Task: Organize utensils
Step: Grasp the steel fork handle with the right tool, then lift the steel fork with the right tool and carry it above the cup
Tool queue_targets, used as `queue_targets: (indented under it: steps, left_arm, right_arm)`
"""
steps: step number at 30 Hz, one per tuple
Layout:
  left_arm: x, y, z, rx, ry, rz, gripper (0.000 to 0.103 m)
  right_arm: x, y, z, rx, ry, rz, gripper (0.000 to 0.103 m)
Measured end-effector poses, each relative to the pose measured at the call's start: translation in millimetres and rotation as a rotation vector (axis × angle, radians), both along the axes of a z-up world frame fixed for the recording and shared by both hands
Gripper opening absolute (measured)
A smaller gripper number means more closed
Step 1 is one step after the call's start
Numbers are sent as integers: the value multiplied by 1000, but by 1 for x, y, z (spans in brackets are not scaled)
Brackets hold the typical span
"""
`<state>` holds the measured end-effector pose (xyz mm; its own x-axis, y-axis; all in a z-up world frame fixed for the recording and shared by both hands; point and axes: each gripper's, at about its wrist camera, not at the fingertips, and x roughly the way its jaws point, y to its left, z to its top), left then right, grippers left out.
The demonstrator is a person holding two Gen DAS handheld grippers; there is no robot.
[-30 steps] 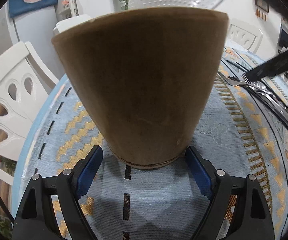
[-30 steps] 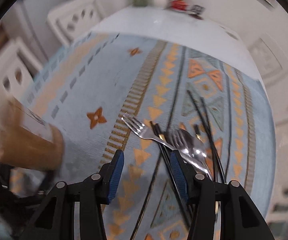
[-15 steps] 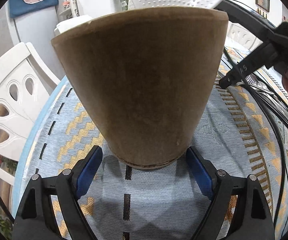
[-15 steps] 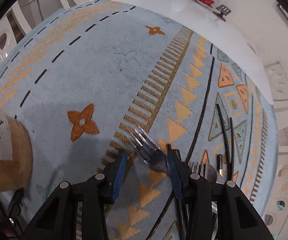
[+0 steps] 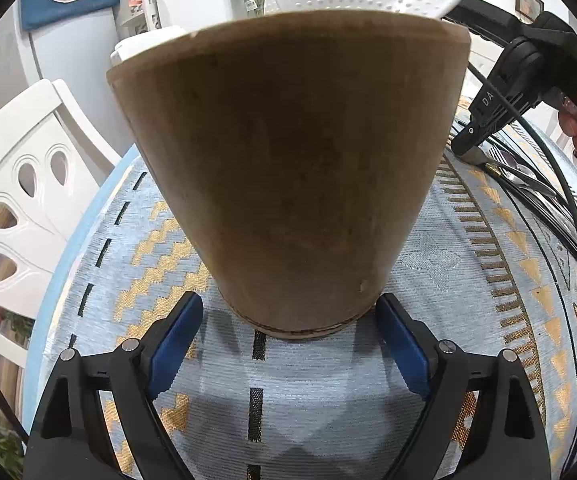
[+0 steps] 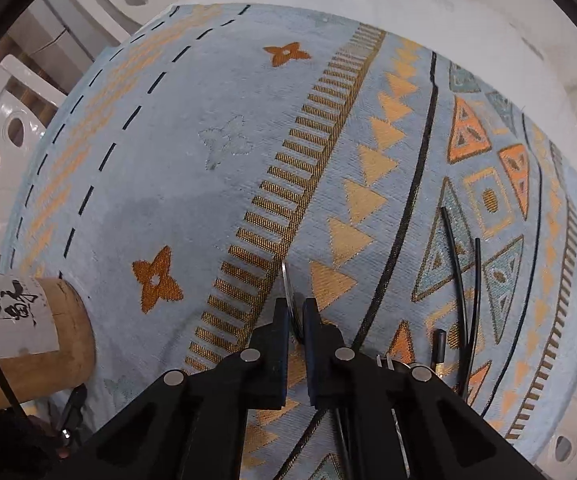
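On a patterned blue cloth [image 6: 192, 184], the right gripper [image 6: 295, 312] has just closed on a fork [image 6: 286, 280] lying beside other cutlery. The left gripper [image 5: 288, 344] has been opening; its pads flank a brown cup [image 5: 288, 160] without pressing it.

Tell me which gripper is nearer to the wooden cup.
Left. The left gripper straddles the base of the wooden cup. The right gripper is off to the cup's side, shut on a fork on the tablecloth.
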<state>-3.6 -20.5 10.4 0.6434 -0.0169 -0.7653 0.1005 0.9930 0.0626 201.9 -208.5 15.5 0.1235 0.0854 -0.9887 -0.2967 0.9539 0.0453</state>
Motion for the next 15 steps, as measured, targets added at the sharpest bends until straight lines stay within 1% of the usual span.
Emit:
queue_targets:
  steps: [4, 6, 9, 11, 13, 15]
  left_arm:
    - [0, -1, 0, 2, 0, 1, 89]
    - [-1, 0, 0, 2, 1, 3, 90]
    - [1, 0, 0, 1, 3, 3, 90]
    - [1, 0, 0, 0, 3, 3, 90]
    - [1, 0, 0, 1, 3, 3, 90]
    - [1, 1, 0, 0, 3, 3, 90]
  right_arm:
    - [8, 0, -5, -31, 3, 27, 6]
    - [10, 8, -11, -52, -2, 34, 6]
    - [7, 19, -10, -90, -42, 56, 5]
    - [4, 20, -8, -98, -62, 63, 3]
    - [2, 17, -2, -112, -88, 52, 2]
    - [-6, 12, 8, -100, -116, 29, 2]
